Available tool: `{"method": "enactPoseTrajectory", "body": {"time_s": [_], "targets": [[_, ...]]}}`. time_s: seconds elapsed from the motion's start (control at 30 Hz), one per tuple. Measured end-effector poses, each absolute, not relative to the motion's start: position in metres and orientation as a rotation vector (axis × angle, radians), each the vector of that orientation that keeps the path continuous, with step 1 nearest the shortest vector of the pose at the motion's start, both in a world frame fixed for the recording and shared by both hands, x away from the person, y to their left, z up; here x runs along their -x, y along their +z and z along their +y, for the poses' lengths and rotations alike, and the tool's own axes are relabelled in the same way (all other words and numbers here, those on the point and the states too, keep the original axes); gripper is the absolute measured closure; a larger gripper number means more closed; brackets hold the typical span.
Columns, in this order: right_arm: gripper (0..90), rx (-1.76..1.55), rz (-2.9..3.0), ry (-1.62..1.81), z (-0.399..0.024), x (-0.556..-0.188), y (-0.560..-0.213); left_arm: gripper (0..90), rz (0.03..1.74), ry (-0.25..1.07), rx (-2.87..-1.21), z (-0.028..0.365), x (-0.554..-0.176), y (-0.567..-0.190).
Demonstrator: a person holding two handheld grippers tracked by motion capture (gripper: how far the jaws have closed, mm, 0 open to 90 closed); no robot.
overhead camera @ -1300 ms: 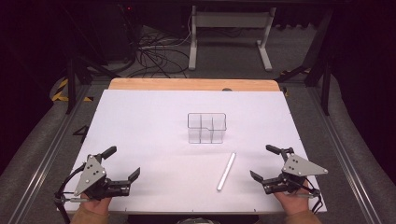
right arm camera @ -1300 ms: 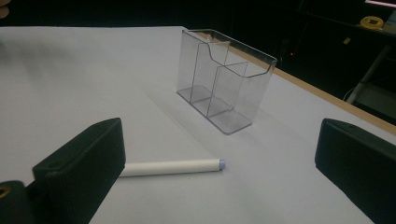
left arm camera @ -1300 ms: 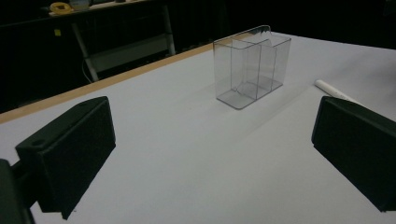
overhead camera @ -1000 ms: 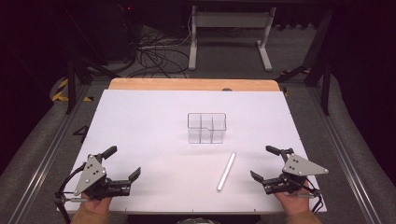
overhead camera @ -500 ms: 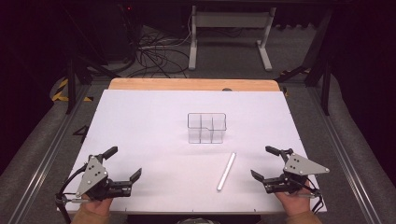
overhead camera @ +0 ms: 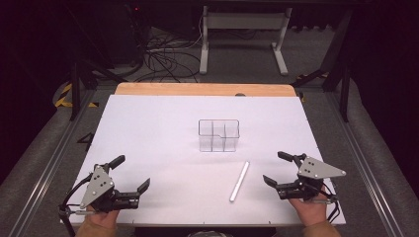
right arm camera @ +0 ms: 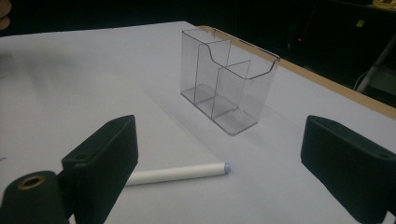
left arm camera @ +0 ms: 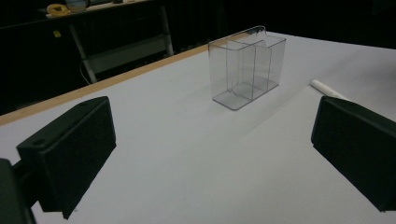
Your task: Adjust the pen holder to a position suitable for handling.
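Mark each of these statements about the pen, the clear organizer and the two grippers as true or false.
1. The white pen lies flat on the table. True.
2. The pen stands inside the clear organizer. False: it lies on the table, apart from the organizer, which holds nothing.
3. The right gripper grips the pen. False: its jaws stand open, nothing between them.
4. The left gripper is open and holds nothing. True.
5. The organizer stands upright. True.
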State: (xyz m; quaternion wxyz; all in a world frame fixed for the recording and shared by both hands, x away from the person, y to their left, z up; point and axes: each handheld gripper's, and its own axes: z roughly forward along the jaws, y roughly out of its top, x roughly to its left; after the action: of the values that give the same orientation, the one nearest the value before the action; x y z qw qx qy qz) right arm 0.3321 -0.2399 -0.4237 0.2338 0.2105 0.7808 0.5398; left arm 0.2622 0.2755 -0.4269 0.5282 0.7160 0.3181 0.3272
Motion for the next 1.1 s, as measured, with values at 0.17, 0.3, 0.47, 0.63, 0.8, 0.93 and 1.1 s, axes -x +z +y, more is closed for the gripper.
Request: {"method": "enactPoseTrajectory", "body": {"time_s": [0.17, 0.3, 0.47, 0.63, 0.8, 0.93, 1.1], "targets": [[11.4, -0.574, 2.153, 1.474, -0.234, -0.338, -0.418, 0.8, 0.761, 0.784, -1.711, 0.275, -0.263, -0.427], [11.4, -0.556, 2.175, 1.464, -0.227, -0.344, -0.412, 0.8, 0.762, 0.782, -1.713, 0.275, -0.263, -0.427], [11.3, -0.536, 2.188, 1.457, -0.219, -0.349, -0.404, 0.8, 0.76, 0.783, -1.714, 0.275, -0.263, -0.427], [11.4, -0.502, 2.212, 1.449, -0.207, -0.358, -0.396, 0.9, 0.763, 0.781, -1.714, 0.275, -0.263, -0.427], [11.3, -0.492, 2.219, 1.45, -0.201, -0.362, -0.392, 0.9, 0.763, 0.774, -1.709, 0.275, -0.263, -0.428], [11.3, -0.484, 2.221, 1.45, -0.198, -0.364, -0.39, 0.9, 0.758, 0.783, -1.716, 0.275, -0.263, -0.427], [11.3, -0.468, 2.226, 1.435, -0.195, -0.365, -0.387, 0.9, 0.759, 0.779, -1.715, 0.275, -0.263, -0.427]]}}
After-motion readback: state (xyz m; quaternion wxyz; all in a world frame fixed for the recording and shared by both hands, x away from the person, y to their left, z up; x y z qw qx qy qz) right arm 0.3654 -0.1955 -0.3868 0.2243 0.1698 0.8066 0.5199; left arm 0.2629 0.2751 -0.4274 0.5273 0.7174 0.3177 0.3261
